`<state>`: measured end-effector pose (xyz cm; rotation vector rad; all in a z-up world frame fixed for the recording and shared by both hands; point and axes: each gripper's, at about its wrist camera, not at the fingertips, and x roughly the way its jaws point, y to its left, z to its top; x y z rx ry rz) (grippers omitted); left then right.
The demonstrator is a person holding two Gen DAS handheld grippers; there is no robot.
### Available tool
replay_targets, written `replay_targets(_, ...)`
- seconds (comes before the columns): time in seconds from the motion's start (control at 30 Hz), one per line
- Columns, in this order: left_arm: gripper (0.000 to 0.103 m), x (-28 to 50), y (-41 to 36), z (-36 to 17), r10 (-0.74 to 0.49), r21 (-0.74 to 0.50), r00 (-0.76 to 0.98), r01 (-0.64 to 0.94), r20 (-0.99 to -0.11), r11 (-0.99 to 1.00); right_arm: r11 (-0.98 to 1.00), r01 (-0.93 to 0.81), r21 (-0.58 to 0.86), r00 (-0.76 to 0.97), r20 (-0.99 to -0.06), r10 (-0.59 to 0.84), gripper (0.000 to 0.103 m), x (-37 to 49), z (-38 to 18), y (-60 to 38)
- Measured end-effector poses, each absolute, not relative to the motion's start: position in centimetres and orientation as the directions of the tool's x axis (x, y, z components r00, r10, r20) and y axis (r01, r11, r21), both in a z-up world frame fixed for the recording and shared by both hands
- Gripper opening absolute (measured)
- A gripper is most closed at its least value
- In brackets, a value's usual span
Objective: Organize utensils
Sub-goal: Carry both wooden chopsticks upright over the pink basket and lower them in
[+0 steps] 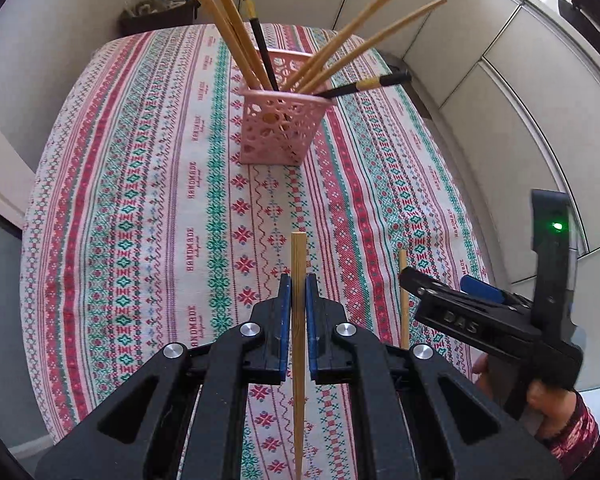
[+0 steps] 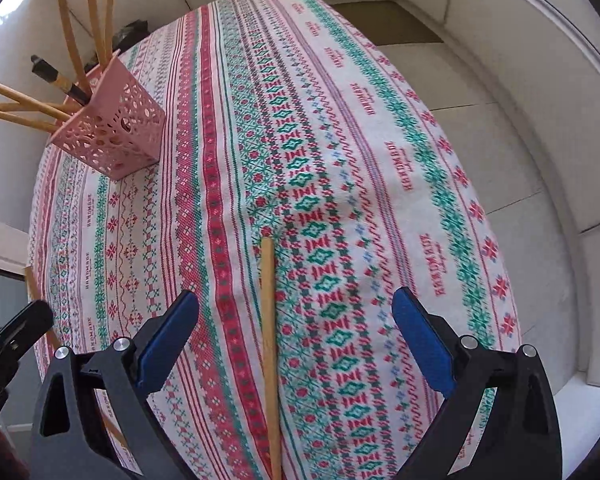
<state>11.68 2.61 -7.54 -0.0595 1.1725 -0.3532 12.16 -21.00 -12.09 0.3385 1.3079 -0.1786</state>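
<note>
My left gripper (image 1: 299, 284) is clamped tight on a wooden chopstick (image 1: 299, 320), the two blue pads pressing it from either side. The stick runs nearly straight up the left wrist view, its blunt end poking out past the pads and its thin pointed end hanging low between the black arms, clear of the cloth.

My right gripper (image 2: 296, 312) stands wide, nothing touched by its blue fingers (image 2: 422, 344). Between them, untouched, a second chopstick (image 2: 269, 344) lies flat on the desk, running away from me along the stripes of the cloth. In the left wrist view I see that same right gripper (image 1: 410, 280) low at the right edge, over that lying stick (image 1: 403, 300), with the person's hand (image 1: 548, 404) and a patterned dark-red sleeve (image 1: 576, 432) behind its grip.

The desk is covered by a tablecloth (image 1: 160, 200) striped in red, green and white.

Farther out stands the pink perforated holder (image 1: 278, 128), upright on the cloth, well apart from both grippers. It is crowded with wooden chopsticks (image 1: 352, 40) fanning out over its rim, and two black ones with gold bands (image 1: 256, 24) among them. In the right wrist view the holder (image 2: 116, 132) sits toward the far left corner of the desk.
</note>
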Motion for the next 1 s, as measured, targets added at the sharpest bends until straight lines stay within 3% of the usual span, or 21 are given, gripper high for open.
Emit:
replay_targets(0.03,0.006,11.6,3.1,-7.0,-0.304,-0.228,0.35,0.242,-0.886,0.943,0.937,0.32,0.143,0.236,-0.969,0.068,0.083,12.7,-12.6,-20.7)
replay_targets(0.1,0.006,11.7,3.2,-6.3,-0.313,-0.235,0.368,0.242,-0.876,0.942,0.937,0.315,0.152,0.166,-0.981,0.103,0.058,13.5,-14.0,-20.0)
replay_targets(0.13,0.006,11.4,3.6,-6.3,-0.315,-0.236,0.375,0.242,-0.872,0.941,0.945,0.305,0.121,0.187,-0.98,0.066,0.056,13.5,-13.7,-19.5)
replay_targets(0.17,0.006,11.3,3.4,-6.1,-0.316,-0.235,0.383,0.243,-0.868,0.941,0.955,0.277,0.109,0.184,-0.981,0.059,0.031,13.7,-13.8,-18.9)
replay_targets(0.23,0.006,11.1,3.3,-5.5,-0.321,-0.236,0.397,0.25,-0.859,0.939,0.962,0.249,0.113,0.19,-0.98,0.066,0.008,13.6,-13.9,-18.5)
replay_targets(0.37,0.006,9.8,3.3,-3.8,-0.333,-0.233,0.451,0.263,-0.828,0.936,0.959,0.225,0.172,0.336,-0.938,0.089,0.008,11.0,-10.9,-18.9)
replay_targets(0.6,0.006,5.7,2.2,0.2,-0.326,-0.18,0.583,0.295,-0.744,0.938,0.966,0.094,0.24,0.619,-0.774,0.132,0.008,2.9,-0.8,-19.3)
replay_targets(1.0,0.006,0.3,0.8,4.7,-0.349,-0.144,0.647,0.349,-0.678,0.926,0.967,0.009,0.256,0.73,-0.662,0.169,0.008,-0.5,8.6,-20.1)
